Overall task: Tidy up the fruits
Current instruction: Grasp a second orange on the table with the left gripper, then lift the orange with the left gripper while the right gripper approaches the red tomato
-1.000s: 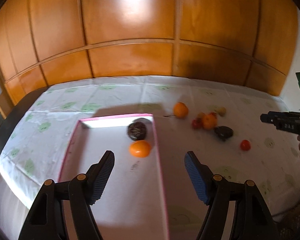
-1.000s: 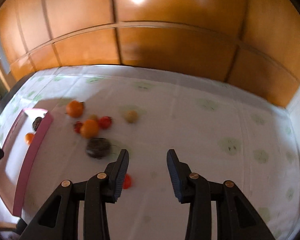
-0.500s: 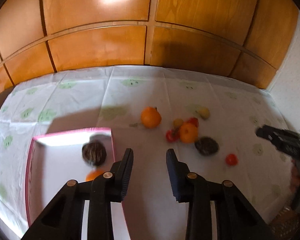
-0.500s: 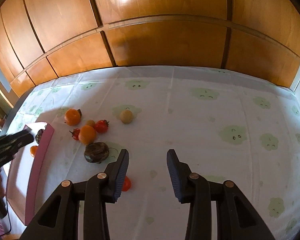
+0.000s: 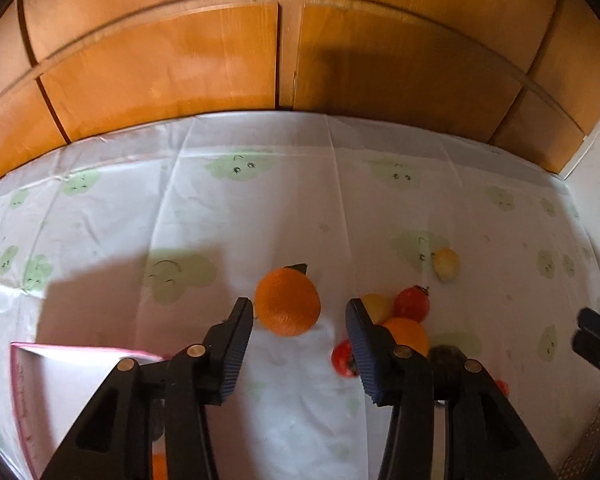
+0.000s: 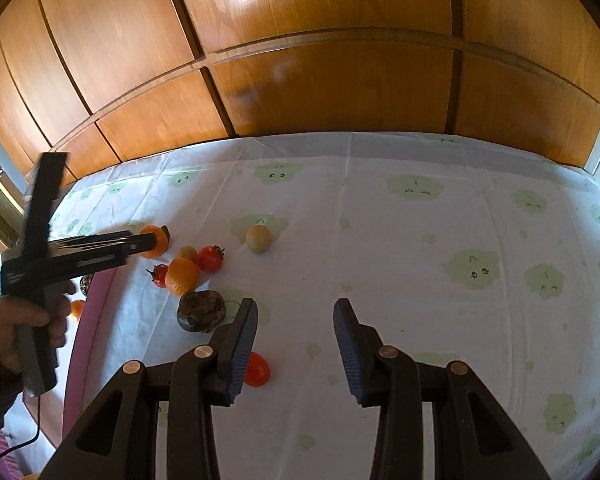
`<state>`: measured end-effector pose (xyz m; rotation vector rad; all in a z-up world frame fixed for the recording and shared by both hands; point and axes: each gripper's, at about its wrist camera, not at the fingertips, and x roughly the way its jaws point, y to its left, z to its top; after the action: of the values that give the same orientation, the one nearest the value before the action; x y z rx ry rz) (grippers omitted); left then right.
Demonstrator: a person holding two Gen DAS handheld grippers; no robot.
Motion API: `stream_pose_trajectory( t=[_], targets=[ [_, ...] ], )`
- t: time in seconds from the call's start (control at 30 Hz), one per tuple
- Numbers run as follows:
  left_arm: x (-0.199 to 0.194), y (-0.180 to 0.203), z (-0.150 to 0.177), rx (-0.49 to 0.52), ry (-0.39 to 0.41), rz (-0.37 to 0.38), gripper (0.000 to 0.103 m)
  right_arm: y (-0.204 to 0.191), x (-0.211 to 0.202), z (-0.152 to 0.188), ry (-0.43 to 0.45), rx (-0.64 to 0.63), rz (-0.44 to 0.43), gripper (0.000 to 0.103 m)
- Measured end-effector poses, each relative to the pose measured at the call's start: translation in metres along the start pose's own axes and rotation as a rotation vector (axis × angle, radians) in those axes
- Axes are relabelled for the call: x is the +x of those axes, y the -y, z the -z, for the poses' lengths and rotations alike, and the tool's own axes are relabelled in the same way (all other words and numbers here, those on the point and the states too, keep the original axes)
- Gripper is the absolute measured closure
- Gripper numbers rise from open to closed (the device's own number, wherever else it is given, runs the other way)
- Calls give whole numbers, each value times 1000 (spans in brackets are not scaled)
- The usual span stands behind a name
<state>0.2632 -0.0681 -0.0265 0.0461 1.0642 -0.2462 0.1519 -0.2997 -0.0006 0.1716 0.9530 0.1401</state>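
- The pink-rimmed tray lay at the left of the worktop. In the right wrist view a small orange fruit and a dark fruit showed inside it, so the sorting looked begun but far from finished.
- Most fruit was still loose on the cloth: the leafed orange, a second orange, three red tomatoes, a dark round fruit, a pale yellow fruit and a smaller yellow one.
- The left tongs hovered with the leafed orange just ahead between the tips; the jaws were opening and pinched nothing.
- The right tongs hung part-spread and empty over bare cloth, with one tomato just beside the left finger.
- The leafed orange stood apart from the cluster, so nothing seemed to block a grasp; the tray's rim lay between it and the tray floor.
- Wooden panels backed the worktop.
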Motion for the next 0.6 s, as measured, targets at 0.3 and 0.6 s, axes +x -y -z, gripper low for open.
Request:
stream_pose_trajectory(
  t=[0.3, 0.6],
  targets=[
    [40, -10, -7, -38, -66, 8, 63, -5, 1, 0, 7, -19, 7, 63],
    [-10, -6, 10, -31, 52, 13, 65, 8, 3, 0, -2, 43, 17, 63]
  ],
)
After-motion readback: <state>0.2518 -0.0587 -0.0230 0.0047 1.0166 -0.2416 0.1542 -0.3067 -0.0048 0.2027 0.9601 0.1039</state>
